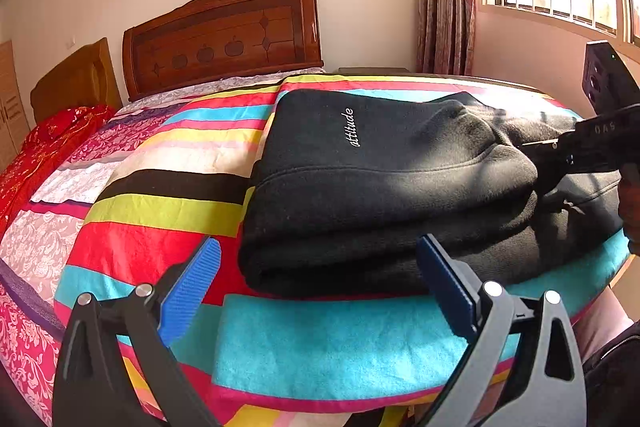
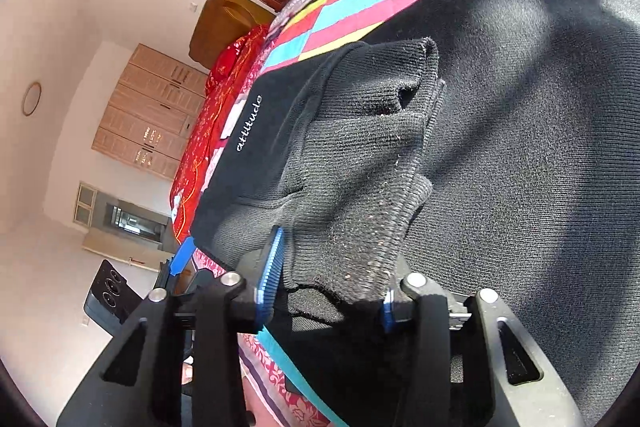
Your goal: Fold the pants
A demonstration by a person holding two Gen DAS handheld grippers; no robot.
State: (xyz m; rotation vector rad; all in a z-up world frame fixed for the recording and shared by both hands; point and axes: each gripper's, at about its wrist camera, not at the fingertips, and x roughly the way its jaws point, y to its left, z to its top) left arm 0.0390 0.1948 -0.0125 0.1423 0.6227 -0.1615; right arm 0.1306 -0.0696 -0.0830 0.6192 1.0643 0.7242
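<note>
One pair of black pants, folded, on the striped blanket at the bed's near right. My right claw is clamped on a ribbed cuff. My left claw is apart, empty, just before the pants' near fold.

The black pants carry the word "attitude" in white script; the right gripper shows pale letters, seemingly "DAS"
</note>
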